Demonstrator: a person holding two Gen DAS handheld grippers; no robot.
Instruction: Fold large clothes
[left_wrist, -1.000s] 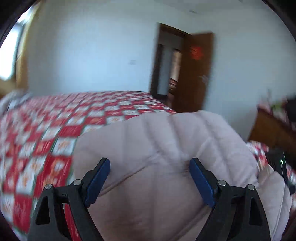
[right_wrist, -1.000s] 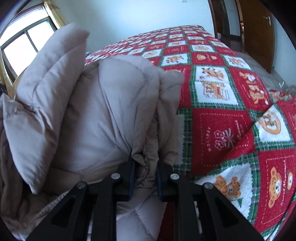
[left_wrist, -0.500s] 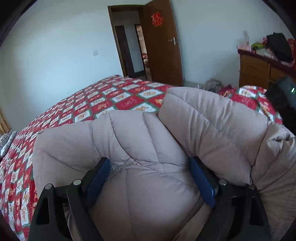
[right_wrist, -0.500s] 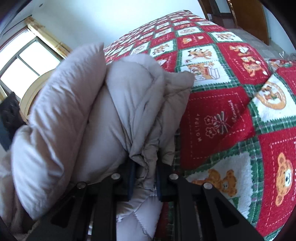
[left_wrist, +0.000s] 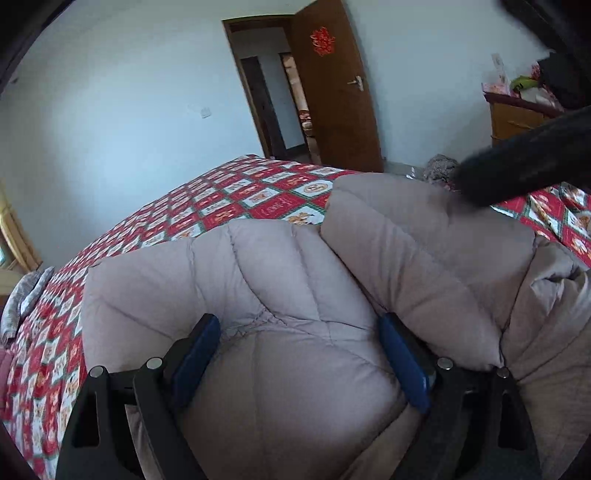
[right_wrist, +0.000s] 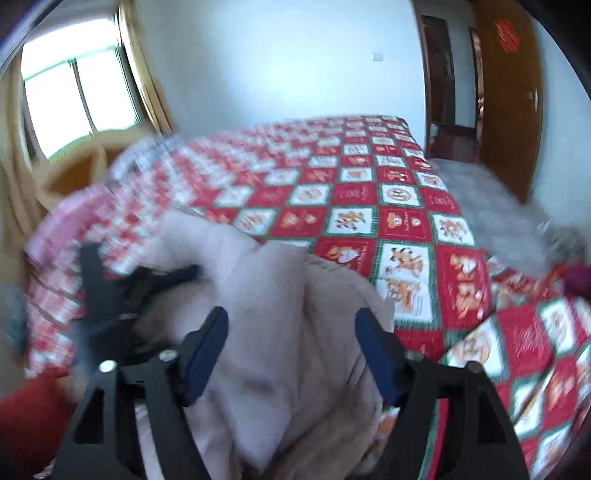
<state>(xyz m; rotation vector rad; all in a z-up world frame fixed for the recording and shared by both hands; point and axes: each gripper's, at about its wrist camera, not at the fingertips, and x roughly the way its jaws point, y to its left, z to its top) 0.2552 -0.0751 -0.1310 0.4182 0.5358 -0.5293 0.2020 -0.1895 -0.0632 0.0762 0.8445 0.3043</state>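
Note:
A bulky beige quilted down coat (left_wrist: 295, 280) lies bunched on a bed. My left gripper (left_wrist: 299, 354) is open, its blue pads spread over the puffy fabric, which bulges between them. A folded sleeve or panel (left_wrist: 417, 266) lies to its right. In the blurred right wrist view my right gripper (right_wrist: 291, 350) is open, with the coat (right_wrist: 280, 317) lying loose between the jaws. The left gripper (right_wrist: 110, 291) shows there at the left, dark and blurred.
The bed has a red, white and green patchwork cover (left_wrist: 221, 206) (right_wrist: 369, 206). A brown door (left_wrist: 332, 96) stands open at the back. A wooden dresser (left_wrist: 517, 118) is at the right. A window (right_wrist: 74, 99) is at the left. A dark sleeve (left_wrist: 524, 162) crosses the left view.
My right gripper has opened and let go of the coat's edge, then swung up and away. The left gripper stays open on the coat. A dark sleeve came into the left view.

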